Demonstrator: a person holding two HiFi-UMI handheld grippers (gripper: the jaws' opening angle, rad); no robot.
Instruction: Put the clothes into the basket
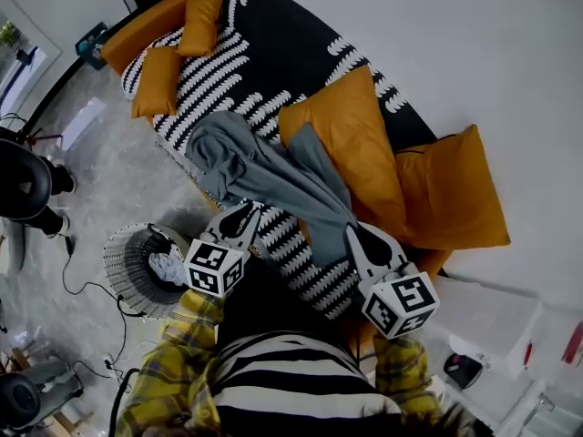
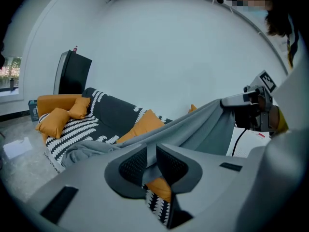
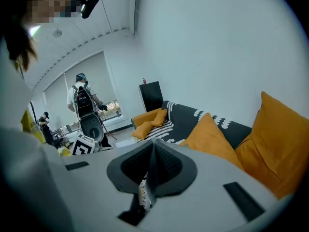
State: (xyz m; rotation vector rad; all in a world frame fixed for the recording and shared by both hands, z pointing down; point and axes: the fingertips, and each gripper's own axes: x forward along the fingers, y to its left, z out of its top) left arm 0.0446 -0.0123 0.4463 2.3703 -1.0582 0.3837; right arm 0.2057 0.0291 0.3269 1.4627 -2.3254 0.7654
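Grey garment (image 1: 273, 176) hangs over sofa (image 1: 273, 53) seat; L claw (image 1: 242, 209) & R claw (image 1: 357, 232) each clamped near-closed on its edge, cloth betw. pads.

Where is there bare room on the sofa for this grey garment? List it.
Free: the striped seat between the small orange cushions and the grey garment. Crowded: the sofa's other end, taken up by the big orange cushions.
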